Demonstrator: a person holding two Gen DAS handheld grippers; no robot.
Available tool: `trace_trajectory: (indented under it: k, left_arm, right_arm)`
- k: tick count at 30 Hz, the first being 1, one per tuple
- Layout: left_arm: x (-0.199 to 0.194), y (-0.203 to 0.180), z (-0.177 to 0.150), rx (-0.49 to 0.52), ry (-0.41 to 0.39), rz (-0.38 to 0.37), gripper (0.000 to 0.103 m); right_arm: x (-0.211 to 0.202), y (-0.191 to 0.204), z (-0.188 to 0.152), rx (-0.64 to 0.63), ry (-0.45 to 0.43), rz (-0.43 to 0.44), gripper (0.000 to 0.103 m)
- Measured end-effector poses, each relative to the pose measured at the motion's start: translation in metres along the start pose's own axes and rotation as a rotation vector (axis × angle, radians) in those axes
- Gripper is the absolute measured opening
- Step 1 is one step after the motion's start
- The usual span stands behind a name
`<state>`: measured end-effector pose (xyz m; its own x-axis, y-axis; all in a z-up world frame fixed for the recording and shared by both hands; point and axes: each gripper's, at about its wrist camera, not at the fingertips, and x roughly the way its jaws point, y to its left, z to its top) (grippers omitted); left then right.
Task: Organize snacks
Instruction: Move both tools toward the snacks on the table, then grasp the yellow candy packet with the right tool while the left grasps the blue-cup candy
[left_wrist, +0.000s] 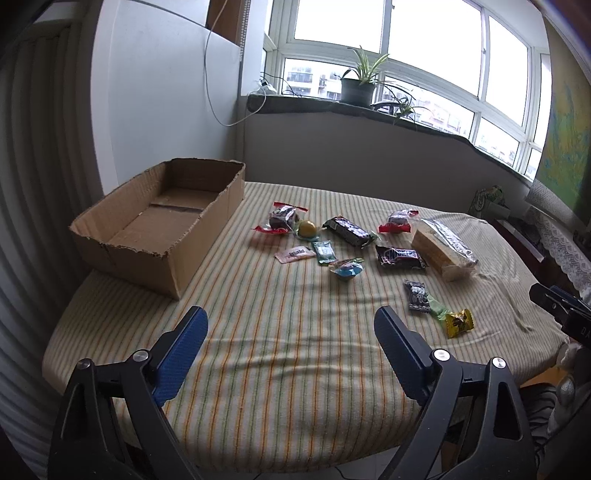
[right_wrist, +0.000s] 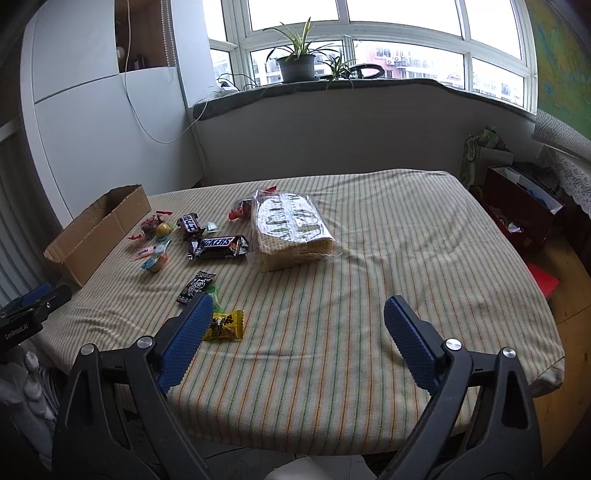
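At the far left of the worktop (left_wrist: 295, 369), which is draped in a striped cloth, sits an empty cardboard box (left_wrist: 159, 225), its long axis running from near to far. To its right the snacks lie scattered: a Snickers bar (left_wrist: 400, 257) mid-table, a clear bag of wafers (left_wrist: 441, 248) right of it, and nearer the front edge a small dark packet (left_wrist: 416, 295) with a yellow candy (left_wrist: 459, 322) just beside it. The left gripper (left_wrist: 291, 350) hovers over bare cloth with jaws spread and nothing between them; the candy lies off to its right. The right gripper (right_wrist: 299, 339) is likewise released and empty, and in its own view the yellow candy (right_wrist: 225, 325) sits just inside its left finger (right_wrist: 184, 343). The right hand therefore looks nearer, and the box lies left of everything.
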<state>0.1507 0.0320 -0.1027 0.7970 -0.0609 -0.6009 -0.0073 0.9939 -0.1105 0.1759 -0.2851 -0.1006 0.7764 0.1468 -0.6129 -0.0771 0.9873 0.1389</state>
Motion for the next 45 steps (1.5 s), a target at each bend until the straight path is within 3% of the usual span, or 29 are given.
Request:
trace_trajectory:
  k: [9,15,18,24,26,38,40,41,43,45]
  left_arm:
    - [0.026,-0.013,0.007,-0.008,0.069,-0.039,0.073]
    - [0.043,-0.021,0.014,-0.023,0.118,-0.083,0.064]
    - [0.052,-0.025,0.017,-0.026,0.145,-0.105,0.062]
    - [0.070,-0.034,0.022,-0.017,0.185,-0.141,0.062]
    - [0.078,-0.035,0.024,-0.026,0.202,-0.153,0.062]
    - [0.115,-0.045,0.042,-0.020,0.220,-0.155,0.062]
    - [0.121,-0.046,0.042,-0.016,0.227,-0.147,0.062]
    - [0.123,-0.046,0.041,-0.017,0.229,-0.141,0.060]
    - [0.128,-0.045,0.040,-0.024,0.236,-0.136,0.044]
    - [0.131,-0.042,0.039,-0.042,0.243,-0.146,0.040]
  right_arm:
    - [0.027,-0.016,0.015,0.030,0.083,0.051,0.085]
    - [0.037,-0.010,0.017,0.011,0.126,0.095,0.083]
    - [0.047,-0.001,0.011,0.004,0.164,0.140,0.075]
    - [0.074,0.027,-0.005,-0.040,0.255,0.206,0.073]
    - [0.082,0.035,-0.008,-0.050,0.278,0.219,0.068]
    - [0.093,0.061,-0.006,-0.146,0.287,0.165,0.068]
    - [0.093,0.064,-0.006,-0.167,0.283,0.149,0.064]
    - [0.094,0.066,-0.007,-0.179,0.282,0.136,0.059]
    - [0.095,0.068,-0.007,-0.201,0.279,0.109,0.053]
    - [0.095,0.068,-0.007,-0.212,0.277,0.100,0.050]
